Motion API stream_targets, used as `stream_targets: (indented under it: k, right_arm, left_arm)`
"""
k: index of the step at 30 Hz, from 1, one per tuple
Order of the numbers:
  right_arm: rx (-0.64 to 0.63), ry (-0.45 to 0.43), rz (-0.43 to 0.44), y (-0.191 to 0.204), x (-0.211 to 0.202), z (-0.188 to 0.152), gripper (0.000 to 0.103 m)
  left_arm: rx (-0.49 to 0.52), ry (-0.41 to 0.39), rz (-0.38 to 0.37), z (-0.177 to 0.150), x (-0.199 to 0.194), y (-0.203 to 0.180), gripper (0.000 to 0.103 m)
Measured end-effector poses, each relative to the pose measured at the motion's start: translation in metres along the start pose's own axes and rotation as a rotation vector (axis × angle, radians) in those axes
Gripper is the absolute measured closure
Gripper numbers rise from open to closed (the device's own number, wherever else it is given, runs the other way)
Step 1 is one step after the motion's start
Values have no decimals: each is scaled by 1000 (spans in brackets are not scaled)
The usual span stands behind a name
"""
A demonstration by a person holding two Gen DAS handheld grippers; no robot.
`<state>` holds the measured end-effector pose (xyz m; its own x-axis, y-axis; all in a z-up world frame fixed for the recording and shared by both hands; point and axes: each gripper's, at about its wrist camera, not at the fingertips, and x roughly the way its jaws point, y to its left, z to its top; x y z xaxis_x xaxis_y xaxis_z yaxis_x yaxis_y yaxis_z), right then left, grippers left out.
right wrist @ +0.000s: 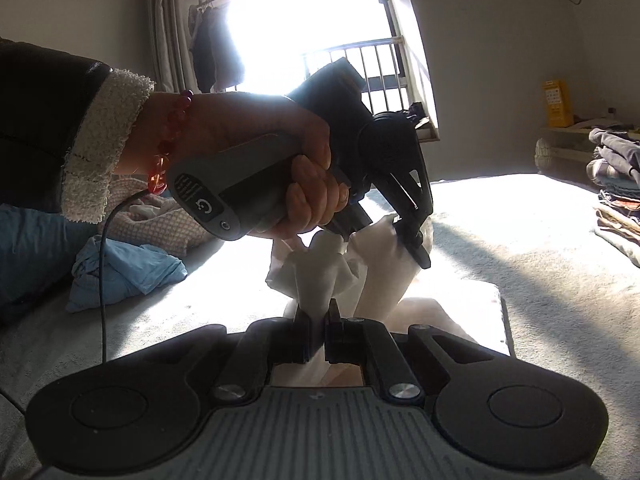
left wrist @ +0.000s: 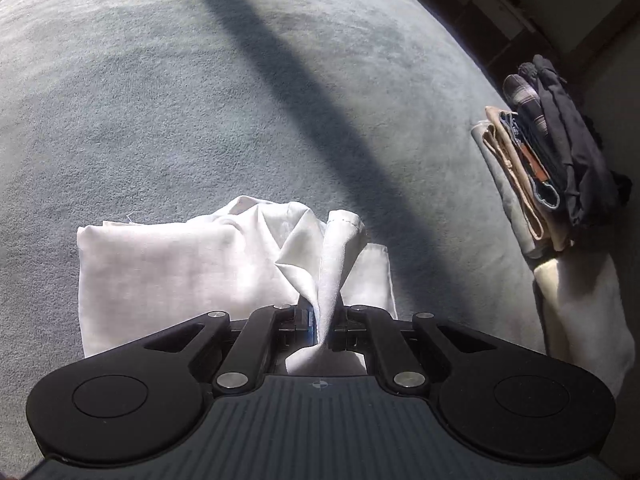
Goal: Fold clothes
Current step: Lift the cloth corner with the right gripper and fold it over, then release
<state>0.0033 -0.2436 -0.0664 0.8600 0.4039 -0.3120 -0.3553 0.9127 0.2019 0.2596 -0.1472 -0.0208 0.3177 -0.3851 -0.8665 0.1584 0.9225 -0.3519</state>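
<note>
With the left gripper [left wrist: 323, 326] and right gripper [right wrist: 318, 330] both clamped on bunched corners of the white cloth [left wrist: 168, 268], thin fabric could slip free, collapsing the fold short of the folded stack [left wrist: 548, 160].

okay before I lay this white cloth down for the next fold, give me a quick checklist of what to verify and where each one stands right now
1. Left gripper pinching the white cloth: ok, fabric sits between its fingers.
2. Right gripper pinching the same cloth: ok.
3. Grey blanket bare ahead of the cloth: ok.
4. Stack of folded clothes apart from the cloth: ok, it sits at the blanket's edge.
5. Cloth smooth: not ok, bunched near both grips.
6. Cable free of the cloth: cannot tell.
</note>
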Motion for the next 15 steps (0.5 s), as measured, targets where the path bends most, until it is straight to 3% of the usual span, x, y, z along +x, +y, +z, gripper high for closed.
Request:
stream_targets:
  k: [4, 5, 6, 7, 15]
  right_arm:
    - [95, 13, -54, -28, -13, -13, 97]
    - [123, 22, -67, -35, -14, -16, 97]
    - [164, 33, -79, -38, -11, -19, 97]
    - [193, 43, -87, -49, -22, -22, 97]
    - [390, 73, -89, -82, -46, -35, 97]
  left_arm:
    - [84, 84, -27, -8, 20, -28, 96]
    - [99, 124, -40, -11, 26, -32, 92]
    - [114, 163, -53, -13, 31, -36, 76]
    - [122, 159, -59, -16, 30, -37, 68]
    - [45, -7, -226, -24, -42, -10, 58]
